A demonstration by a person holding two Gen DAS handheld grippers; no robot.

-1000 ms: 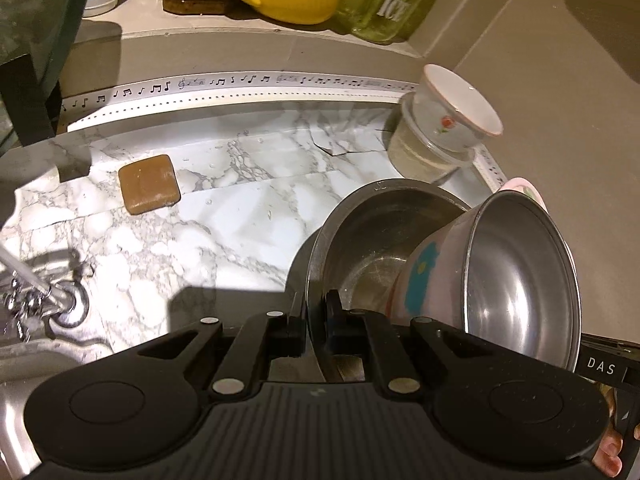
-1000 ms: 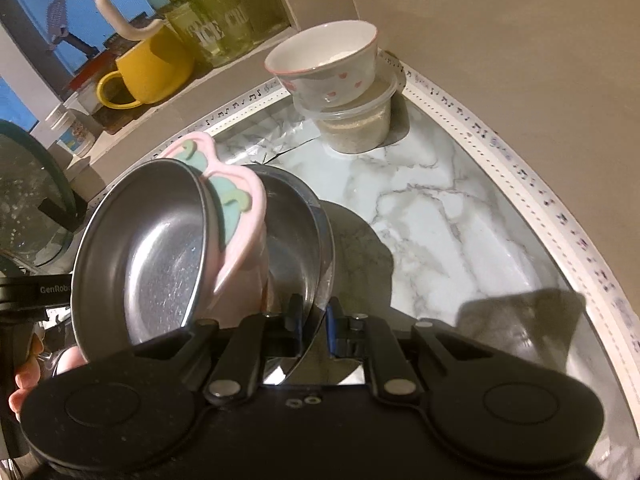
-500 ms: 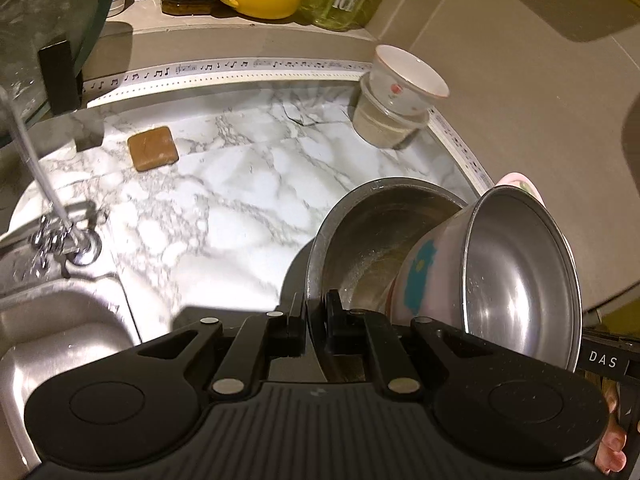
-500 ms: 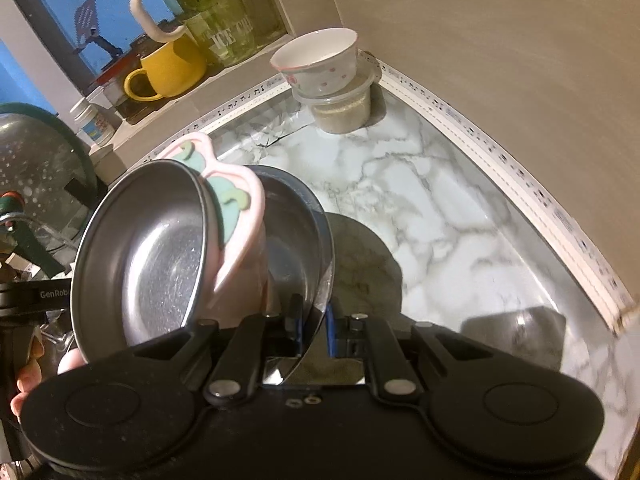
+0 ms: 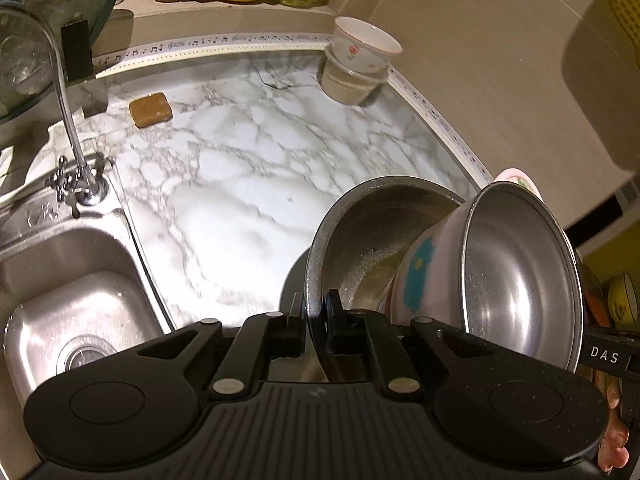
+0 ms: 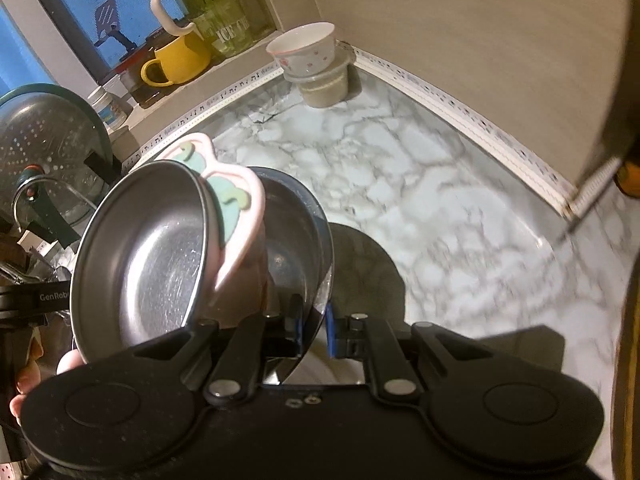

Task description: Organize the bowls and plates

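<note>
My left gripper (image 5: 318, 312) is shut on the rim of a large steel bowl (image 5: 372, 236), held above the marble counter (image 5: 240, 184). A pink bowl with a steel liner (image 5: 516, 280) sits tilted inside it. My right gripper (image 6: 314, 326) is shut on the opposite rim of the same steel bowl (image 6: 296, 236), with the pink bowl (image 6: 160, 252) leaning to its left. A white flowered bowl (image 5: 366, 46) rests on a plastic tub (image 5: 348, 84) in the far counter corner; both also show in the right wrist view (image 6: 308, 50).
A steel sink (image 5: 76, 280) and tap (image 5: 64, 92) lie at the left. A brown sponge (image 5: 151, 109) lies on the counter. A yellow mug (image 6: 176, 60), glass jug (image 6: 224, 12) and bottles stand on the back ledge. A colander and lid (image 6: 48, 148) stand at the left.
Both grippers have lifted and pulled back with the stacked bowls; the counter corner looks farther away and the sink has come into the left wrist view.
</note>
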